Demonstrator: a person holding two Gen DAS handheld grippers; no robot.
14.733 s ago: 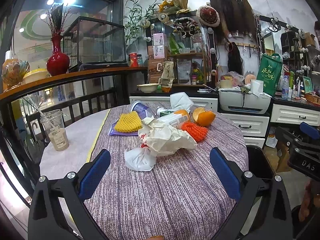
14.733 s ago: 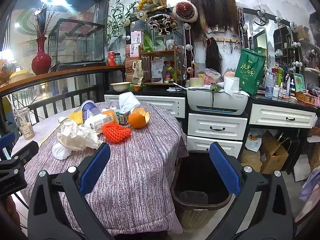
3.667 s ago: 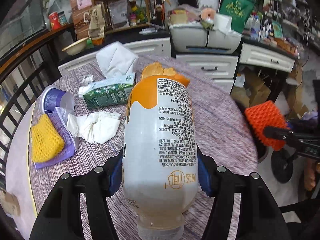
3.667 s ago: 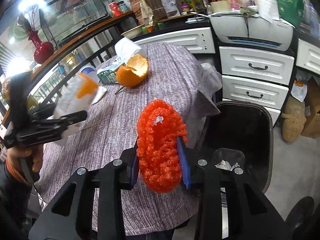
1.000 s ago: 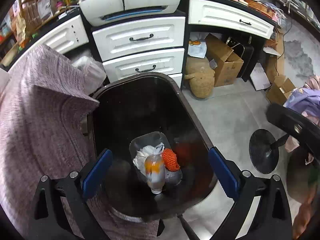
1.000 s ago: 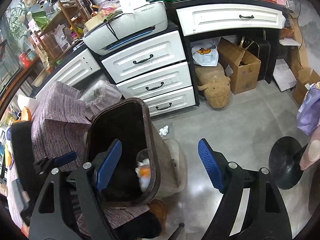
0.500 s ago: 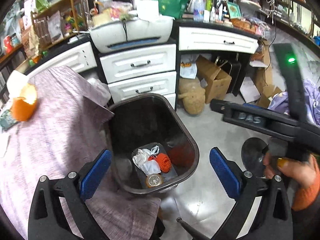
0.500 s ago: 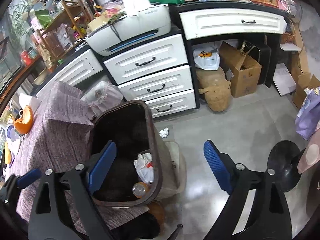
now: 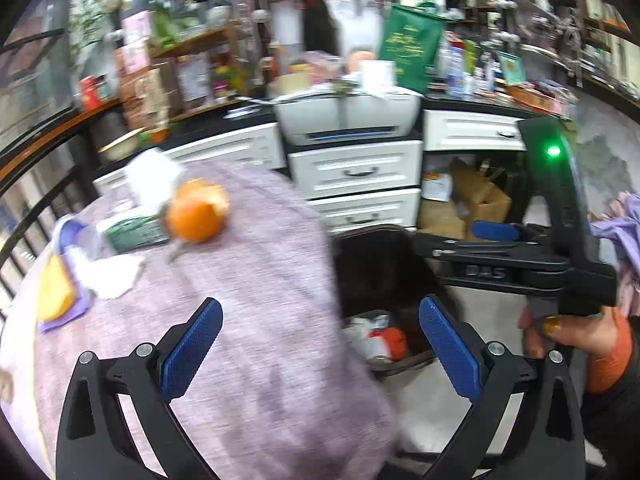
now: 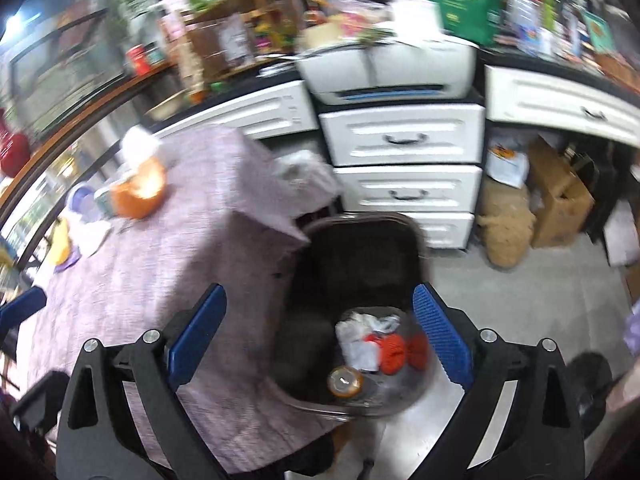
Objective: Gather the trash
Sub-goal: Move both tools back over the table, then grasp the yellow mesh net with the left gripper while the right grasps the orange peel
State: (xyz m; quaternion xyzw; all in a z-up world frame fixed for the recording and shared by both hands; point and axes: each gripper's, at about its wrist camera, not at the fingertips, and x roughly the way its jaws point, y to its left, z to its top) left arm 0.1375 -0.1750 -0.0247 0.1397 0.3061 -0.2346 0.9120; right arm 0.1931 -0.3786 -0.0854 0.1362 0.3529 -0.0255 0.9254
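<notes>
Table (image 9: pixel 260 280): orange peel (image 9: pixel 198 216), tissue pack (image 9: pixel 134 230), yellow net (image 9: pixel 54 288) left to collect.
Left gripper (image 9: pixel 320 354): spread wide, empty.
Bin (image 10: pixel 356 240): bottle (image 10: pixel 345 381) and red net (image 10: pixel 394 350) now inside, released a moment ago.
Right gripper (image 10: pixel 320 340): jaws opening, nothing between.

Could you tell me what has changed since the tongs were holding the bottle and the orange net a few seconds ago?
Both were let go: the bottle and orange net now lie in the bin. The left tongs are empty; the right tongs are empty, opening wider. The orange peel and tissue pack stayed on the table.
</notes>
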